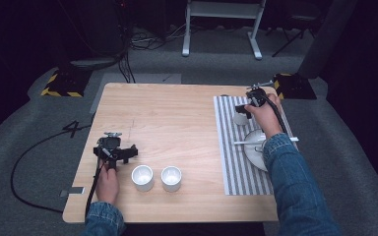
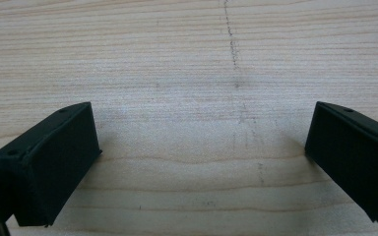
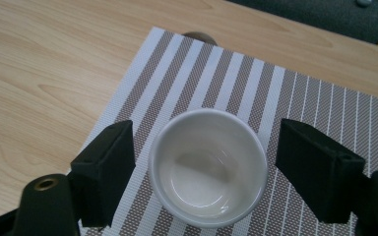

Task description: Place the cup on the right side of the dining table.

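A small white cup (image 3: pixel 207 169) stands empty and upright on the striped placemat (image 3: pixel 226 73). My right gripper (image 3: pixel 206 147) is open, with one jaw on each side of the cup and a gap at both. From above, that gripper (image 1: pixel 243 109) is at the mat's far end over the same cup (image 1: pixel 239 119). Two more white cups (image 1: pixel 142 177) (image 1: pixel 171 178) stand side by side on the bare wood near the front edge. My left gripper (image 1: pixel 124 153) rests just left of them. It is open wide (image 2: pixel 202 147) over bare table (image 2: pixel 187 59), with nothing between its jaws.
A white plate (image 1: pixel 252 150) lies on the placemat (image 1: pixel 236 172) behind the right forearm, with a thin white utensil (image 1: pixel 246 142) across it. The wooden table (image 1: pixel 177 113) ends close behind the right gripper. Cables trail from both grippers.
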Motion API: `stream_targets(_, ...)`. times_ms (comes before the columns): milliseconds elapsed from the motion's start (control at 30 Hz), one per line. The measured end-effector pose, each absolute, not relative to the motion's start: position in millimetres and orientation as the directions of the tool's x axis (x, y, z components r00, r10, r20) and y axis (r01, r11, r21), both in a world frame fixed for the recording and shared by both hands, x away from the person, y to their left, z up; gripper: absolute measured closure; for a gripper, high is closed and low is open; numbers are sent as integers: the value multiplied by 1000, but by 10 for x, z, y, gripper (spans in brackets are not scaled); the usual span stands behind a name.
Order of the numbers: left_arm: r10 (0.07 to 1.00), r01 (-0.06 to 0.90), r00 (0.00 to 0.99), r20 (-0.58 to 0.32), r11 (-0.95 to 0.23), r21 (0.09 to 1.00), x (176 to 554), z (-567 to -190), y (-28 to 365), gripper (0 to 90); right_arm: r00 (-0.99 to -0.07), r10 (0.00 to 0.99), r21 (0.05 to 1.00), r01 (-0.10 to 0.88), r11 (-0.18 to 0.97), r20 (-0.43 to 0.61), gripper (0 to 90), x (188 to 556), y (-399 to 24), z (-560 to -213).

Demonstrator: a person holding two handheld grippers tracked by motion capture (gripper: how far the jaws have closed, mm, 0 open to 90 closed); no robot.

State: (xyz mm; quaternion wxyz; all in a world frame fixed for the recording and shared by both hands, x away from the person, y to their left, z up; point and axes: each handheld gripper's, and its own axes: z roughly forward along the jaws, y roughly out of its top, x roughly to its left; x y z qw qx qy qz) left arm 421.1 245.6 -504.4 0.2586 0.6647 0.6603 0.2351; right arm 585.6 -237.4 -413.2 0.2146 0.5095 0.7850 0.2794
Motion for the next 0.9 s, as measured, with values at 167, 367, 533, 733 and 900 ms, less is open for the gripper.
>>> stream_targets(167,999,756,15,-30,8,654,4216,-5044,2454,1,-419,907,672,656,343,-54,231,5766,-2300,-3990)
stream_targets(367,999,756,16,-30,8,654,4218,-5043,2454,1,-460,887,681,641,354,-28,231,5589,-2232,-3847)
stream_targets(533,999,756,16,-30,8,654,4218,-5043,2454,1,-510,860,704,614,358,7,231,5406,-2185,-3705)
stream_targets(733,999,757,16,-30,7,654,4218,-5043,2454,1,-554,832,722,575,386,-5,231,5194,-2126,-3543)
stream_targets(900,999,757,15,-30,8,654,4219,-5043,2453,1,-601,799,715,552,429,-14,231,5015,-2047,-3495)
